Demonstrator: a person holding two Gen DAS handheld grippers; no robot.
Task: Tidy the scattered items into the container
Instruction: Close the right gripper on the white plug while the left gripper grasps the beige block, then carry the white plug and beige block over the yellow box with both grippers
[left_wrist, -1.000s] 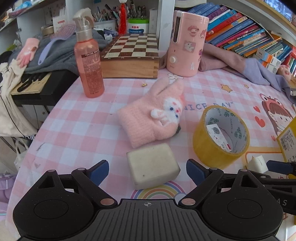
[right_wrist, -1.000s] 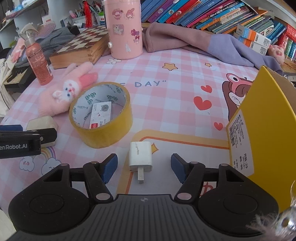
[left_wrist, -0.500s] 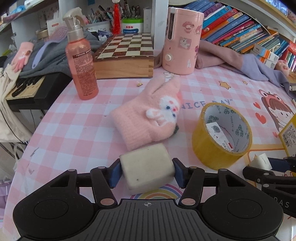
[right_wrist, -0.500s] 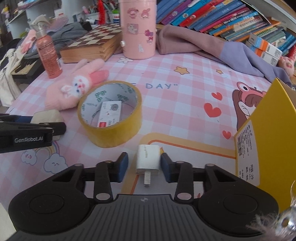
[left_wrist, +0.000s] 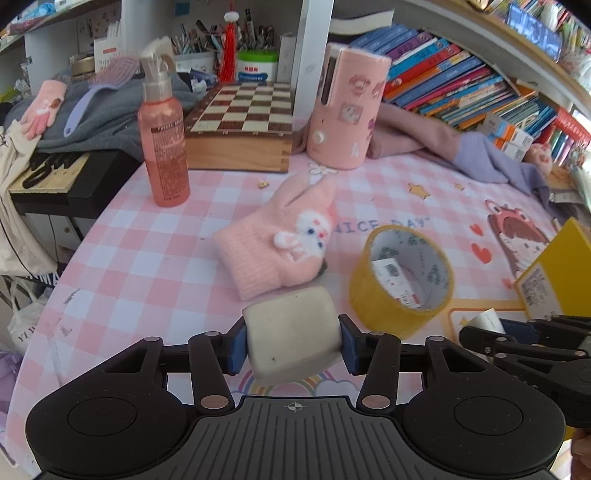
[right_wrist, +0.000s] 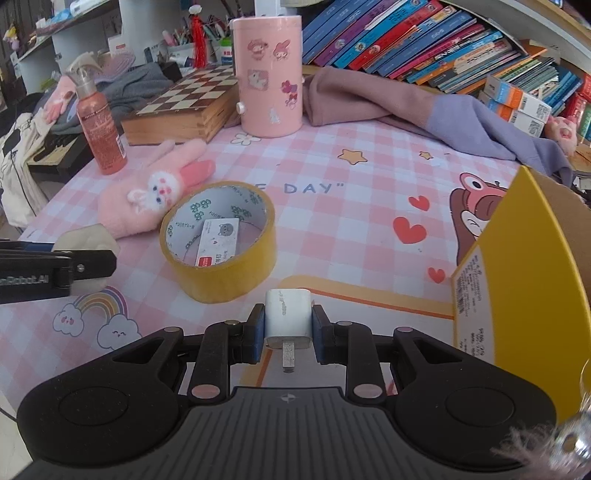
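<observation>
My left gripper (left_wrist: 291, 349) has its blue pads pressed on a whitish rounded block (left_wrist: 290, 325), and the jaws are still closing on it; the block hangs just above the pink checked tablecloth (left_wrist: 147, 280). My right gripper (right_wrist: 288, 332) is shut on a small white charger plug (right_wrist: 288, 314), prong pointing back at the camera. A yellow cardboard box (right_wrist: 517, 258), the container, stands open just right of it. A roll of yellow tape (right_wrist: 221, 280) and a pink bunny glove (right_wrist: 147, 206) lie on the cloth between the two grippers.
Along the back stand a pink spray bottle (left_wrist: 164, 147), a wooden chessboard box (left_wrist: 240, 136) and a pink sticker-covered canister (left_wrist: 347, 110). Purple clothing (right_wrist: 406, 107) and stacked books (right_wrist: 424, 44) fill the back right. The table edge drops off at the left.
Both grippers went from open to closed: the left on the whitish block, which has risen slightly off the cloth, the right on the charger plug.
</observation>
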